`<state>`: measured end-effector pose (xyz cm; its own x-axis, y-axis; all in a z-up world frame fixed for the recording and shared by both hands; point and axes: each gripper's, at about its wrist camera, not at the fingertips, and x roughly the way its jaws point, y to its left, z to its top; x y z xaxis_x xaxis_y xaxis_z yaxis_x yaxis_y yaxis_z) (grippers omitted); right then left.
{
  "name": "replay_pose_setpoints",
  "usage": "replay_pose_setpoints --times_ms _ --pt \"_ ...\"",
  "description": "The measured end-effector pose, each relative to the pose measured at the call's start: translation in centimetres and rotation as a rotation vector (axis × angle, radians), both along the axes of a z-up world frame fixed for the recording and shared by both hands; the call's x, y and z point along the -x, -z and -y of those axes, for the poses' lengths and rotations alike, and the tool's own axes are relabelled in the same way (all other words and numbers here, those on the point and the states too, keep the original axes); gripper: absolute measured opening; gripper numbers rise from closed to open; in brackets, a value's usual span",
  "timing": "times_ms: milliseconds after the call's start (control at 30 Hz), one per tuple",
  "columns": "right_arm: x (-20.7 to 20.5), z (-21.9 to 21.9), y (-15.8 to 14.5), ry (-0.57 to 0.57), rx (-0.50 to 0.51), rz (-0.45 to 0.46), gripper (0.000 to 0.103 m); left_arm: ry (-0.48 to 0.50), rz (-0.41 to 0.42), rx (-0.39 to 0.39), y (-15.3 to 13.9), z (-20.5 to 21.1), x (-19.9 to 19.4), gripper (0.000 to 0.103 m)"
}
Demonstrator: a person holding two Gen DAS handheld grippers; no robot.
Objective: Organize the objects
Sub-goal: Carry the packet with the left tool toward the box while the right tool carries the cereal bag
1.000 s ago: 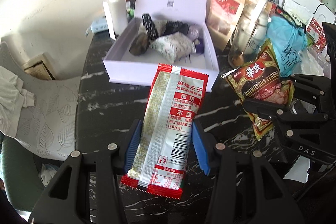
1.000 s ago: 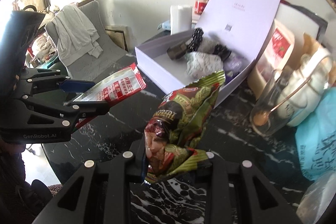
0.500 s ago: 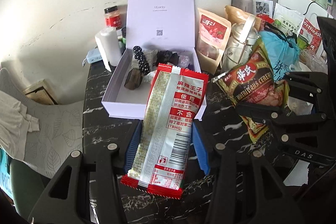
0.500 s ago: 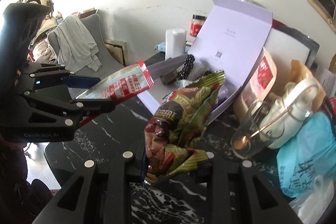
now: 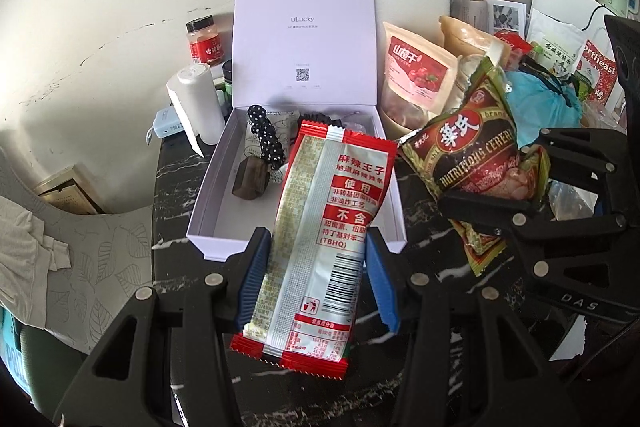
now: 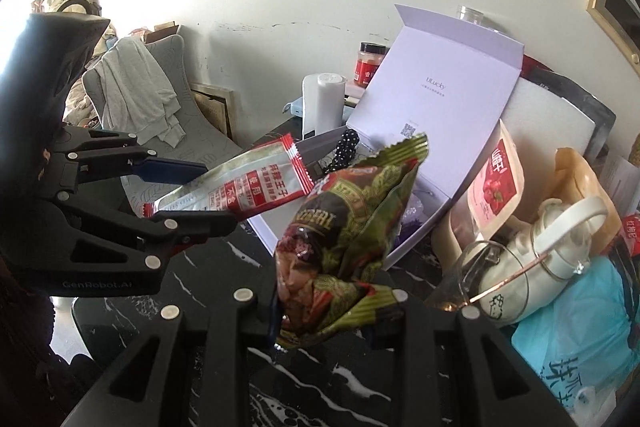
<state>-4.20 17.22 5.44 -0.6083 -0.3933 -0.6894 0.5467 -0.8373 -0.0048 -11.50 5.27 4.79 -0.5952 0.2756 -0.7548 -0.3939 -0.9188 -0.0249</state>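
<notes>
My left gripper is clamped on the red-and-silver snack packet, which I've lifted higher over the last second; its top end now overhangs the open white gift box on the black marble table. To the right, my right gripper pinches the green cereal bag by its bottom, raised beside the box. The box looks smaller than before, so I judge both packets are poised for dropping in.
</notes>
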Motion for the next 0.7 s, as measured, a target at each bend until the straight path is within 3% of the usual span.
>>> replay_pose_setpoints --times_ms 700 --pt "9.6 1.4 3.4 0.012 0.003 0.066 0.029 -0.005 0.051 0.02 3.8 -0.8 10.7 0.046"
